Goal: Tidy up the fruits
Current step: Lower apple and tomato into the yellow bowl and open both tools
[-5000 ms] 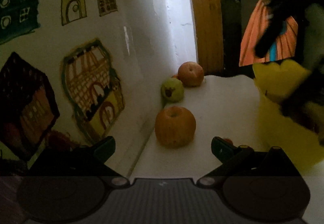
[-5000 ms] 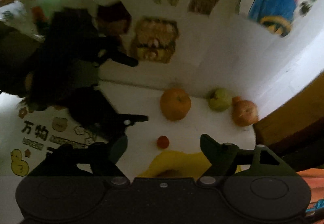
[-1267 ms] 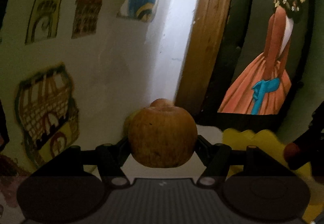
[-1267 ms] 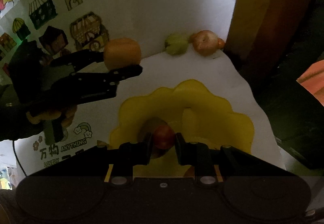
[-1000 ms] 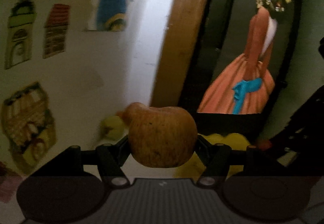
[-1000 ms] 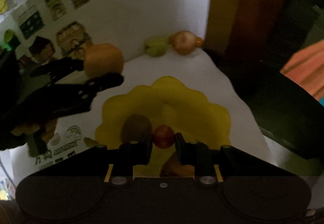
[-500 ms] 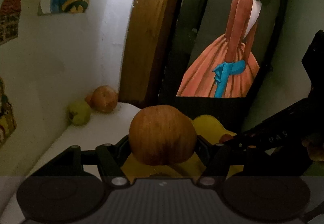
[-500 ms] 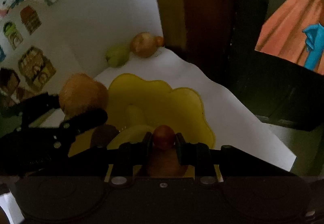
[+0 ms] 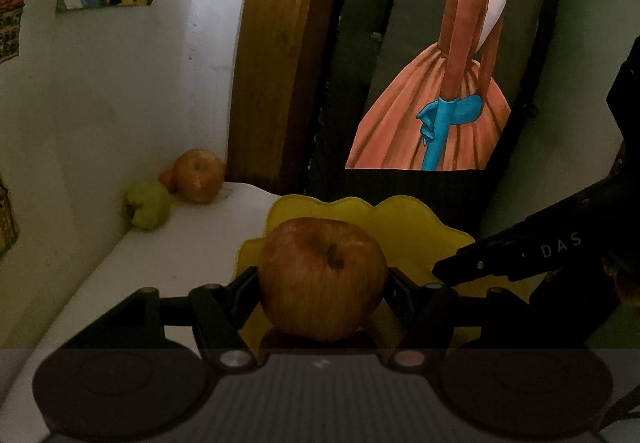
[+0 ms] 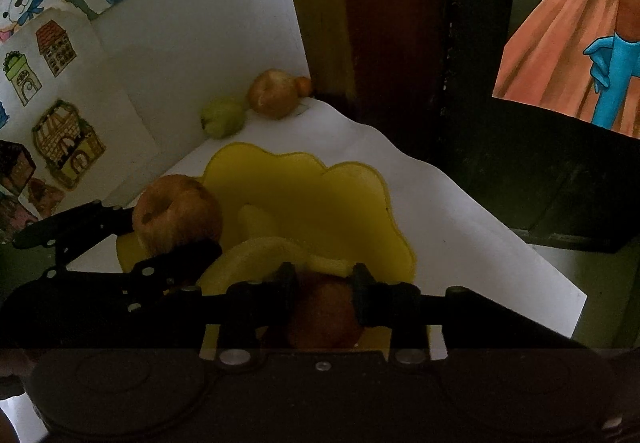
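Painting of an orange-gowned figure [image 9: 448, 91], perhaps framed; house drawings [image 10: 60, 115].

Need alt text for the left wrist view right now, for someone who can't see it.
Left gripper holds an apple above a yellow scalloped bowl on a white table. Two more fruits sit in the far corner.

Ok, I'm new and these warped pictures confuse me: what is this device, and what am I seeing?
No robot: a person holds a two-finger tool in each hand, each carrying a wide-angle camera looking along its fingers. One picture comes from the left gripper, clamping an apple at the rim of a yellow plate. The other comes from the right gripper over that plate; whether it grips anything is unclear. A green fruit and another apple sit on the table by the wall.
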The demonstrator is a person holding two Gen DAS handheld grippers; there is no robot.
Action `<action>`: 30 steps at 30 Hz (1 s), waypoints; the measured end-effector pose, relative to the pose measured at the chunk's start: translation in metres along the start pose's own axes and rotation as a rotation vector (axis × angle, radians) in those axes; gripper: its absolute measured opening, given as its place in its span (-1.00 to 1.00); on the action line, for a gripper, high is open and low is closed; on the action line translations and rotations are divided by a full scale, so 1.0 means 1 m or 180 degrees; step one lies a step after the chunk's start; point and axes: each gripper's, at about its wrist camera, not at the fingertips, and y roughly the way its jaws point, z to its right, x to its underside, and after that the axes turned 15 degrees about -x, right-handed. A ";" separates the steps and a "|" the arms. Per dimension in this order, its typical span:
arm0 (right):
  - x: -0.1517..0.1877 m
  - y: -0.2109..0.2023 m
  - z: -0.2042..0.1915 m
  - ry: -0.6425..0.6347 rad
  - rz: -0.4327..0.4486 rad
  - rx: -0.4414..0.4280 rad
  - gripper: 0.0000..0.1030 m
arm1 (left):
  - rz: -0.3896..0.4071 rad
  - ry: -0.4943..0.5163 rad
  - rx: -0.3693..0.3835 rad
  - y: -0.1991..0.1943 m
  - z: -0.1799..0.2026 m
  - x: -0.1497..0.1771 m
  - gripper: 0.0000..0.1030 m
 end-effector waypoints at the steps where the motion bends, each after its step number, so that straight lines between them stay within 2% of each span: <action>1: 0.001 -0.001 0.000 0.0001 0.0014 0.0007 -0.27 | 0.0000 -0.0001 -0.0012 0.000 0.000 0.000 0.39; 7: 0.007 -0.005 -0.002 -0.0047 0.0137 0.0052 -0.04 | 0.0002 -0.0050 -0.0042 -0.004 0.002 0.000 0.39; 11: 0.015 -0.008 -0.003 -0.0078 0.0196 0.0077 0.07 | 0.0148 -0.0072 -0.0051 -0.012 0.001 -0.002 0.53; 17: 0.025 -0.017 -0.002 -0.0046 0.0318 0.0103 0.20 | 0.0228 -0.0168 -0.0133 -0.023 -0.002 -0.001 0.62; 23: 0.037 -0.033 -0.009 -0.0067 0.0578 0.0160 0.46 | 0.0343 -0.0348 -0.0257 -0.043 -0.009 0.003 0.81; 25: 0.042 -0.039 -0.013 -0.0104 0.0696 0.0180 0.60 | 0.0409 -0.0408 -0.0307 -0.051 -0.013 0.005 0.88; 30: 0.058 -0.052 -0.029 -0.0266 0.1022 0.0312 0.73 | 0.0568 -0.0566 -0.0411 -0.069 -0.022 0.011 0.98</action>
